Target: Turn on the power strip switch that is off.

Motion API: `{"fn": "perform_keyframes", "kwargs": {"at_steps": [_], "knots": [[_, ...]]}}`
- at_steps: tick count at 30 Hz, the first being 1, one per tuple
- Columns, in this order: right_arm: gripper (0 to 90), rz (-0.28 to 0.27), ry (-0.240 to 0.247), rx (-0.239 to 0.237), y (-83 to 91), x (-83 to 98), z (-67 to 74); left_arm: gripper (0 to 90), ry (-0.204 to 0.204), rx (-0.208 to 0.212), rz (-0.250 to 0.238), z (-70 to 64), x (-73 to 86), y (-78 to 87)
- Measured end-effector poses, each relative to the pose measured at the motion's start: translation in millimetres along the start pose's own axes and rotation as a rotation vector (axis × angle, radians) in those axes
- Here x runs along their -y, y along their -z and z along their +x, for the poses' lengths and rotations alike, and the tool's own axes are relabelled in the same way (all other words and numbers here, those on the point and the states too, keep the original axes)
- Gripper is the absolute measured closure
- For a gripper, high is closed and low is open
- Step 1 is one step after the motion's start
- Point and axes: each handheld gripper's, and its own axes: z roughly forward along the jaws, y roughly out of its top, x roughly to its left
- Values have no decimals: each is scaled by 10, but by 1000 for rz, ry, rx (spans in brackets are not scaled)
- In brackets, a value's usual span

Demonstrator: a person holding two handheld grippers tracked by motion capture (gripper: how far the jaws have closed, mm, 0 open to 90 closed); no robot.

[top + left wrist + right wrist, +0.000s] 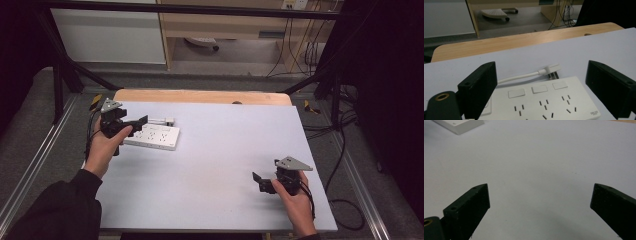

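Lying at the left-centre of the high view, the white power strip sits just ahead of the wide-open left gripper, while the right gripper, lower right, also gapes, holding nothing.

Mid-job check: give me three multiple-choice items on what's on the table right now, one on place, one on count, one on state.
1. Where does the power strip lie?
A. Far left part of the table, by the left gripper
B. Near right corner
C. On the floor

2. How many rectangular switches show on the strip in the left gripper view?
A. One
B. Three
C. Five

3. How do the right gripper's jaws stand?
A. Shut on the plug
B. Shut on nothing
C. Open, over the bare table

Answers: 1 A, it sits just ahead of the left hand; 2 B, three in a row; 3 C, wide gap, nothing between.
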Motion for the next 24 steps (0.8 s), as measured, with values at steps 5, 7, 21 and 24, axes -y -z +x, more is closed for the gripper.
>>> {"fn": "perform_keyframes", "kwargs": {"at_steps": [5, 7, 21, 24], "knots": [[29, 2, 4, 4, 0, 1, -1, 104, 5, -13, 13, 37, 19, -50], [29, 4, 9, 5, -1, 2, -2, 104, 3, -19, 18, 53, 23, -66], [29, 5, 11, 6, 2, 2, 0, 106, 2, -47, 42, 111, 22, -183], [29, 4, 12, 7, 1, 2, 1, 104, 3, -58, 43, 133, 29, -211]]}}
